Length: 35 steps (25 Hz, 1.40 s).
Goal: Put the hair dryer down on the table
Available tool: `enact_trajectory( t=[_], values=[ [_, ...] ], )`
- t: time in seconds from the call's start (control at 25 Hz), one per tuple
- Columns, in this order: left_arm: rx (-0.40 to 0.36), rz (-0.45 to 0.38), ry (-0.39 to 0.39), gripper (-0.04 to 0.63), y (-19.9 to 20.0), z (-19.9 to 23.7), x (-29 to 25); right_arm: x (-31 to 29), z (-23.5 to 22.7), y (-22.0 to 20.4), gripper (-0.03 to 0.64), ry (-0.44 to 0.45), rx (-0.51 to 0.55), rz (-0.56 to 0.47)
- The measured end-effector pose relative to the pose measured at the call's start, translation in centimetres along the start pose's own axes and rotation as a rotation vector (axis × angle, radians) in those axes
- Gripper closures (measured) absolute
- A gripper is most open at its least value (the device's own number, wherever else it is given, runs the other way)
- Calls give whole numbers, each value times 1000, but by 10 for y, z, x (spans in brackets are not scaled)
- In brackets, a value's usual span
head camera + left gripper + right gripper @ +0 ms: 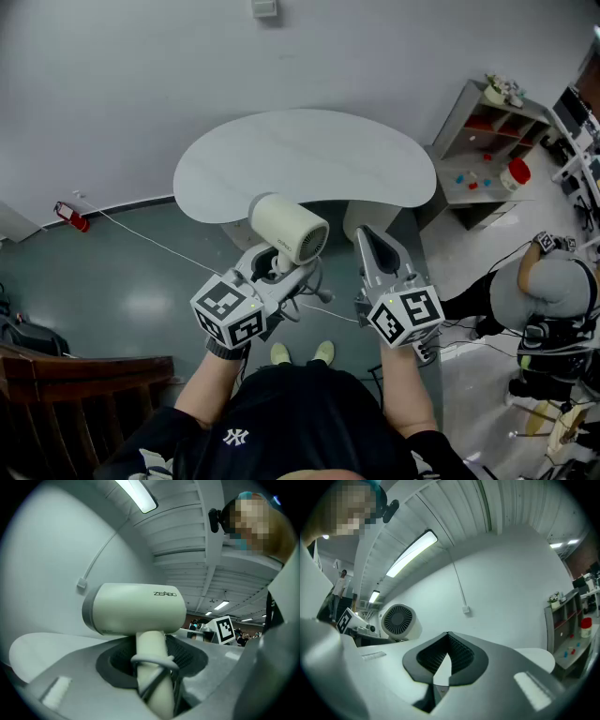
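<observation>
A cream hair dryer (288, 228) with a grey band and a cord looped round its handle is held up in the air, short of the white curved table (309, 159). My left gripper (274, 267) is shut on the dryer's handle (152, 663); the barrel (136, 609) stands above the jaws. My right gripper (375, 246) is shut and empty, its tips touching (447, 637), beside the dryer. The dryer's rear grille (398, 619) shows to the left in the right gripper view.
A grey shelf unit (492, 150) with small coloured items and a red-lidded jar stands at the right of the table. A seated person (553, 300) is at the far right. A dark wooden chair (75, 394) is at the lower left. A white cable runs across the floor.
</observation>
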<state>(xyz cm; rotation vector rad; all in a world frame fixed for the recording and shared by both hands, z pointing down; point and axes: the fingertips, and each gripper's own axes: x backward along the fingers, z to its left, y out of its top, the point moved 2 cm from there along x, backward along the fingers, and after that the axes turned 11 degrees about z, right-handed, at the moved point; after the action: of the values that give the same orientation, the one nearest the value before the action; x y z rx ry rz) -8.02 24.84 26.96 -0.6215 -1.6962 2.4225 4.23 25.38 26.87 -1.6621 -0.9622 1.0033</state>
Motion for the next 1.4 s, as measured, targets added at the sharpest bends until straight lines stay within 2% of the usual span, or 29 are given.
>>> enact_trajectory(
  t=[0.52, 0.72, 1.4],
  values=[
    [5, 4, 8, 397, -6, -12, -2, 13, 0, -3, 595, 30, -22, 3],
    [-11, -7, 28, 397, -1, -10, -2, 18, -4, 1, 595, 36, -26, -19],
    [14, 7, 110, 397, -6, -15, -24, 28, -41, -9, 595, 67, -80, -17]
  ],
)
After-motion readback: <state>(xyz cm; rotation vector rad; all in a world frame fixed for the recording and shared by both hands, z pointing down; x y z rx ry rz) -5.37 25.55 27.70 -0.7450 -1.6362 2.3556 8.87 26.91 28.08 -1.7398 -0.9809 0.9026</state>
